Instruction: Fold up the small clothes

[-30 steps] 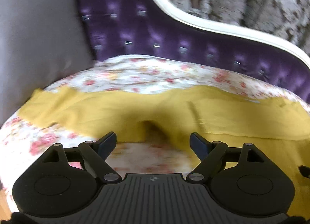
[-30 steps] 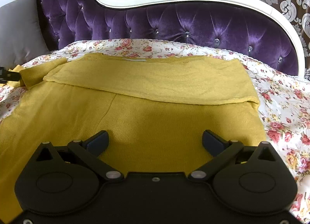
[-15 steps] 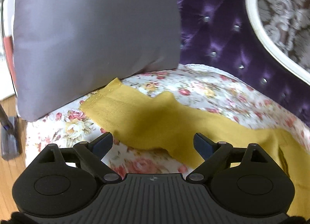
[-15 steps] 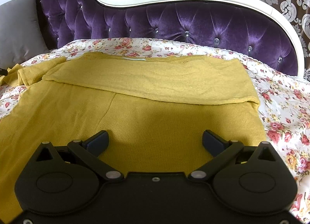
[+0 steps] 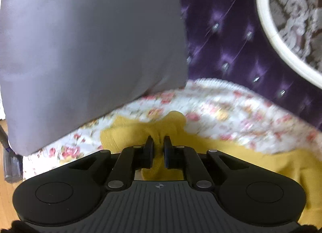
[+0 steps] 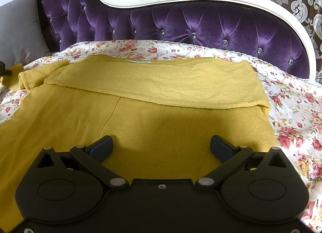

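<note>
1. Closing since half a second ago, the left tool [image 5: 158, 142] is now pinching a bunched end of the yellow garment [image 5: 173, 124] between its two fingers, where earlier they were standing wide apart above the cloth.
2. That pinched end, apparently a sleeve, is lying near the bed's left edge on the floral bedspread [image 5: 231, 112], just below the lower corner of the grey pillow [image 5: 90, 51].
3. Over on the other side, the right tool [image 6: 161, 144] is hovering with its fingers spread wide, gripping nothing.
4. The yellow garment [image 6: 161, 116] is lying flat across the floral bedspread [image 6: 297, 116], directly under and ahead of the right tool, its far part folded over toward the near edge.
5. The purple tufted headboard [image 6: 201, 25] is rising behind the bed's far edge.
</note>
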The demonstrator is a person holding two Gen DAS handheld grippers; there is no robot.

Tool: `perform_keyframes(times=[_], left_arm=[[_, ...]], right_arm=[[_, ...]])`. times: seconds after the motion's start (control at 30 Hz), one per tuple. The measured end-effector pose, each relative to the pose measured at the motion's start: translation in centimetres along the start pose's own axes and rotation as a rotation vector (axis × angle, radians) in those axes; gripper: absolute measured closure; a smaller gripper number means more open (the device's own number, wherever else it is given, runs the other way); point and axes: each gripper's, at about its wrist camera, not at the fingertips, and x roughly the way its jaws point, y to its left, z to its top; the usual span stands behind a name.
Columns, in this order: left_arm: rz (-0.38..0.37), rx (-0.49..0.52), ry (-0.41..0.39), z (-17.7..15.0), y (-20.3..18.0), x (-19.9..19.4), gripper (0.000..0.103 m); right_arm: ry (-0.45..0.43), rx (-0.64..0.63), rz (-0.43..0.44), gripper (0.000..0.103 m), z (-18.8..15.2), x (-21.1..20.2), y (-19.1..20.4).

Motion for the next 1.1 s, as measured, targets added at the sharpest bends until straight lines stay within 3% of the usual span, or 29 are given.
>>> perform_keyframes(times=[0.17, 0.37, 0.5, 0.7, 0.77, 0.8, 0.83, 0.87, 0.97, 1.1], left_arm=[[-0.123, 0.028, -0.088, 1.9, -4.6, -5.4, 0.094], [-0.342, 0.131, -0.157, 2.1, -14.4, -11.6, 0.094], [-0.458, 0.213, -0.138, -0.2, -21.4, -13.0, 0.094], [-0.523, 0.318, -0.029, -5.6, -28.3, -11.3, 0.092], [-0.55, 0.362, 0.022, -7.3, -29.9, -10.7, 0.083], [-0.57, 0.377, 0.052, -8.2, -30.7, -10.6, 0.061], [-0.585, 0.382, 0.066, -8.8, -31.0, -10.6, 0.031], [-0.595, 0.382, 0.067, -9.2, -31.1, -10.7, 0.02], [-0.618, 0.405, 0.041, -10.1, -30.6, -12.0, 0.016], [-0.587, 0.452, 0.005, -10.8, -28.8, -13.9, 0.013]], right_arm=[[-0.002, 0.003, 0.003, 0.001, 0.0, 0.0, -0.1], [-0.004, 0.004, 0.003, 0.001, -0.1, 0.0, 0.0], [-0.006, 0.007, 0.007, 0.0, -0.2, 0.0, 0.0], [-0.008, 0.01, 0.013, 0.0, -0.3, 0.1, 0.0], [-0.009, 0.011, 0.013, 0.0, -0.3, 0.1, 0.0], [-0.01, 0.012, 0.014, 0.0, -0.4, 0.0, 0.0], [-0.01, 0.012, 0.015, 0.0, -0.4, 0.1, 0.0], [-0.011, 0.012, 0.015, 0.0, -0.4, 0.0, 0.0], [-0.011, 0.012, 0.014, 0.0, -0.4, 0.0, 0.0], [-0.011, 0.012, 0.015, 0.0, -0.4, 0.1, 0.0]])
